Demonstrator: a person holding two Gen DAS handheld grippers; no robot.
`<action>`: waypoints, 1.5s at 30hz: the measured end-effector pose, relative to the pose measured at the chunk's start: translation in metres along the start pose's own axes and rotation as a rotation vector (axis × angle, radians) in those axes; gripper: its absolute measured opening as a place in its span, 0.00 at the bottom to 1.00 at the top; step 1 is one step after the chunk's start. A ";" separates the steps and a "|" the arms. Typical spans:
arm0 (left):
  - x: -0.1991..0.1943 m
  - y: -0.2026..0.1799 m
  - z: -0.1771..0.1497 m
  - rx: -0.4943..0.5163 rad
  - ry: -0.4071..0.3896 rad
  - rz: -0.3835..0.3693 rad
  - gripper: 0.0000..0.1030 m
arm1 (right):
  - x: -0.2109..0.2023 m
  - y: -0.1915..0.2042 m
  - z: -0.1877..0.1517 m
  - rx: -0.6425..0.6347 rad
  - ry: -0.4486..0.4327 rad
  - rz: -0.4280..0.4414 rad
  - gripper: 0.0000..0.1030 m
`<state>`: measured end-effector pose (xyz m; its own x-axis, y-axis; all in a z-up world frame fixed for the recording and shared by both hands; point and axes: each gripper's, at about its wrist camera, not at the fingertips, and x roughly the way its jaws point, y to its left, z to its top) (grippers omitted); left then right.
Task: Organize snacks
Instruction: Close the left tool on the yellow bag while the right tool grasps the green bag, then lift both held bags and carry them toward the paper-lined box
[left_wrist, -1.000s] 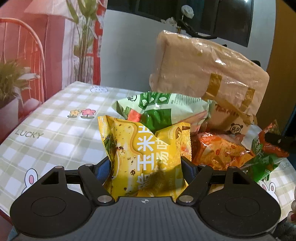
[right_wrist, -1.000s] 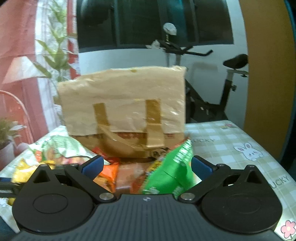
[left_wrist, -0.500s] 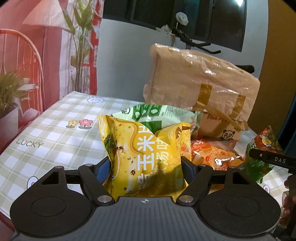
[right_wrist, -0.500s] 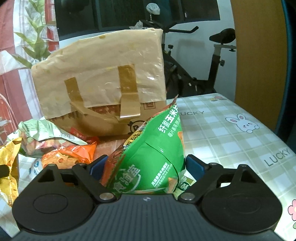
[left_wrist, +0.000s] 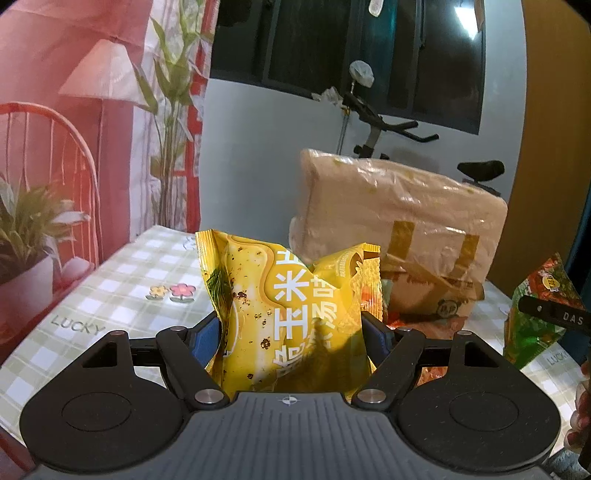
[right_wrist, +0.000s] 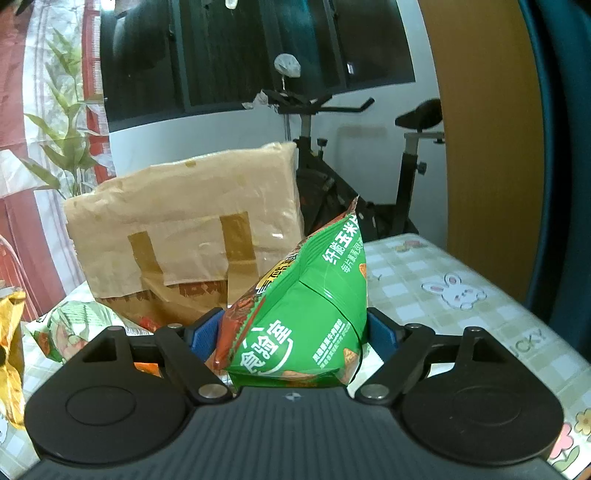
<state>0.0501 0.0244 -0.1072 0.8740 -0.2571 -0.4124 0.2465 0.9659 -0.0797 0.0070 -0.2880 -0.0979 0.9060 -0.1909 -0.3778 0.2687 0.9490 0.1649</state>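
Note:
My left gripper (left_wrist: 290, 332) is shut on a yellow snack bag (left_wrist: 288, 306) and holds it above the checked table (left_wrist: 122, 291). My right gripper (right_wrist: 293, 336) is shut on a green snack bag (right_wrist: 306, 314) and holds it up off the table; that bag also shows at the right edge of the left wrist view (left_wrist: 539, 317). A brown paper bag (right_wrist: 184, 229) stands behind both, also in the left wrist view (left_wrist: 406, 236). A pale green snack bag (right_wrist: 77, 325) and an orange one (right_wrist: 147, 367) lie on the table by the paper bag.
An exercise bike (right_wrist: 369, 177) stands behind the table against the white wall. A potted plant (left_wrist: 26, 236) and a red chair (left_wrist: 55, 155) are to the left. The table's right part (right_wrist: 461, 295) carries rabbit and flower prints.
My right gripper has closed on the green bag and lifted it. My left gripper has risen with the yellow bag, so the bags on the table have dropped out of its view.

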 end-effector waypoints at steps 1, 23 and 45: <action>-0.001 0.000 0.001 -0.002 -0.006 0.005 0.76 | 0.000 0.000 0.001 -0.003 -0.006 0.001 0.80; 0.003 0.003 0.000 -0.017 0.012 -0.009 0.76 | 0.000 -0.006 -0.006 -0.073 -0.080 -0.026 0.79; 0.003 0.003 0.005 0.000 -0.014 -0.006 0.76 | -0.001 -0.002 0.007 -0.118 -0.109 -0.019 0.79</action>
<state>0.0550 0.0270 -0.1043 0.8782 -0.2629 -0.3996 0.2514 0.9644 -0.0819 0.0079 -0.2912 -0.0919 0.9329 -0.2291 -0.2780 0.2516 0.9666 0.0478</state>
